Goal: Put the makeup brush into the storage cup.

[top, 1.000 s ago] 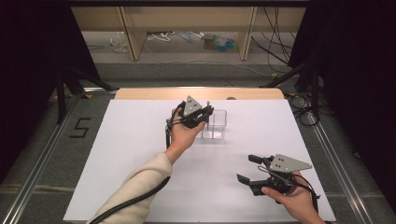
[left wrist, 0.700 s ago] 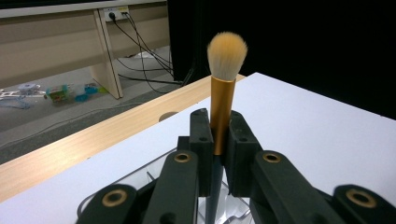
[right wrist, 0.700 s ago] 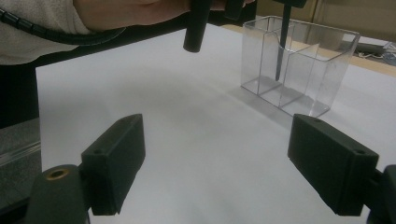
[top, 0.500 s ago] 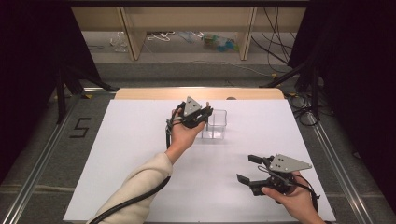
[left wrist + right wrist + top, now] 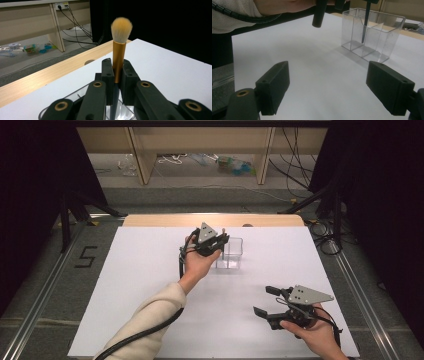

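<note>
White tabletop (image 5: pixel 150 285): left fingers (image 5: pixel 117 72) clamp makeup brush (image 5: pixel 120 45); right fingers (image 5: pixel 337 87) spread apart.

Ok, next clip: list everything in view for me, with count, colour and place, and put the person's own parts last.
makeup brush: one, gold ferrule, pale bristles, dark handle; upright, handle tip down inside the clear organiser.
clear organiser: one, transparent, with a divider; on the white table, far middle.
white table: one, white top, wooden far edge.
clutter on floor: several bits, greenish and white; beyond the table, by the wooden legs.
cables: several, black; on the floor at far right.
left hand-held gripper: one, black; shut on the makeup brush, over the clear organiser.
right hand-held gripper: one, black; open, near right of the table.
</note>
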Motion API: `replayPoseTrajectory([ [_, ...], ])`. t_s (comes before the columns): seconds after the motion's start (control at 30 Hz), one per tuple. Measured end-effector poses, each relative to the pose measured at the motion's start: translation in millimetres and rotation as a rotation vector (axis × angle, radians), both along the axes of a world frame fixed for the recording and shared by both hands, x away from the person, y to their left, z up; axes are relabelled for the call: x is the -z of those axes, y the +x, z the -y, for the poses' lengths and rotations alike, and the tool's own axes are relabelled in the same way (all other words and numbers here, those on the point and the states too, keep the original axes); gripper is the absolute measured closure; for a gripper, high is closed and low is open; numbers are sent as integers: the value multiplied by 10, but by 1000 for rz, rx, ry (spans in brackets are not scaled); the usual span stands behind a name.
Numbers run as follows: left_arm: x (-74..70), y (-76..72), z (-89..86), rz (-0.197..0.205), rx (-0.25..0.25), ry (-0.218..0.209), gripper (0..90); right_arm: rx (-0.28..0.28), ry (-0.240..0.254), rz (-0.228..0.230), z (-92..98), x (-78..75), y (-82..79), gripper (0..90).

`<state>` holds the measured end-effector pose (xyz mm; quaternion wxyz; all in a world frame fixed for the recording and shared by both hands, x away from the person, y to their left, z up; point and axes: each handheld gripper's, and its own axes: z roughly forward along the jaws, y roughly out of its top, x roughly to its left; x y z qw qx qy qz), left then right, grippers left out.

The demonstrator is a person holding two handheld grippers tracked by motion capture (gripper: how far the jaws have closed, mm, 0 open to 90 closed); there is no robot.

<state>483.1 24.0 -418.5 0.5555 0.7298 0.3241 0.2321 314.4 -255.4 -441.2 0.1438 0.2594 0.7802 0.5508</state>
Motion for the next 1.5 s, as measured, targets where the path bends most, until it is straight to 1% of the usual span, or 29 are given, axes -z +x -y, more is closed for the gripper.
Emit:
replayPoseTrajectory([
  [0.1, -6, 1, -3, -9, 2, -5, 833, 2, -2, 2, 1, 0, 1, 199],
  [0.13, -7, 2, -3, -15, 2, -11, 832, 2, -1, -23, -2, -3, -13, 199],
  [0.2, -11, 4, -11, -38, 3, -18, 827, 0, 2, 3, -3, 3, 1, 199],
  [0.23, -14, 8, -13, -51, 9, -28, 803, 1, -1, 6, -2, 3, 2, 199],
  [0.27, -22, 6, -20, -83, 18, -47, 742, -1, 0, 4, -3, 3, 0, 199],
  [0.3, -29, -3, -27, -108, 22, -63, 633, -1, -1, 4, -3, 4, 1, 198],
  [0.33, -34, -12, -32, -111, 30, -64, 519, 1, -8, -1, 2, 2, -1, 198],
  [0.4, -53, -72, -56, -113, 28, -47, 359, 2, -7, -3, 3, 3, -2, 198],
  [0.43, -61, -93, -74, -108, 24, -36, 288, 0, -6, -7, 2, 4, -2, 198],
  [0.47, -70, -114, -93, -108, 20, -32, 254, -2, 13, 1, -12, 16, 6, 198],
  [0.5, -76, -127, -105, -105, 17, -33, 224, 1, -7, -11, -1, 3, -4, 198],
  [0.63, -128, -197, -189, -89, 17, -28, 194, 2, -6, 1, -11, 6, 0, 198],
  [0.67, -140, -214, -211, -81, 18, -20, 191, 3, -6, 1, -11, 5, 0, 198],
  [0.77, -165, -263, -282, -74, 35, -13, 179, 7, -8, -14, -3, 4, -2, 198],
  [0.8, -172, -280, -309, -72, 42, -12, 177, 1, 15, -24, -16, 15, -2, 198],
  [0.83, -176, -299, -336, -72, 46, -11, 175, 5, 13, 3, -11, 16, 10, 198],
  [0.97, -196, -374, -436, -65, 56, -5, 168, 3, 14, -10, -8, 8, 3, 198],
  [1.03, -207, -414, -480, -65, 67, -2, 169, 4, 16, 7, -12, 19, 13, 198],
  [1.1, -215, -458, -517, -68, 73, -3, 167, 5, 16, 6, -12, 19, 16, 198],
  [1.23, -227, -530, -586, -57, 82, 0, 168, 7, 16, 6, -10, 18, 16, 198],
  [1.27, -228, -545, -600, -56, 82, 0, 168, 7, 16, -1, -10, 17, 13, 198],
  [1.3, -228, -565, -618, -54, 83, -1, 168, 8, 15, 7, -10, 19, 17, 198],
  [1.33, -226, -590, -639, -58, 87, -4, 168, 7, 15, 7, -10, 19, 17, 198],
  [1.47, -225, -652, -705, -48, 97, 1, 169, 8, 14, 5, -11, 20, 18, 198],
  [1.5, -227, -668, -718, -50, 92, -3, 169, 8, 14, 7, -10, 19, 18, 199],
])
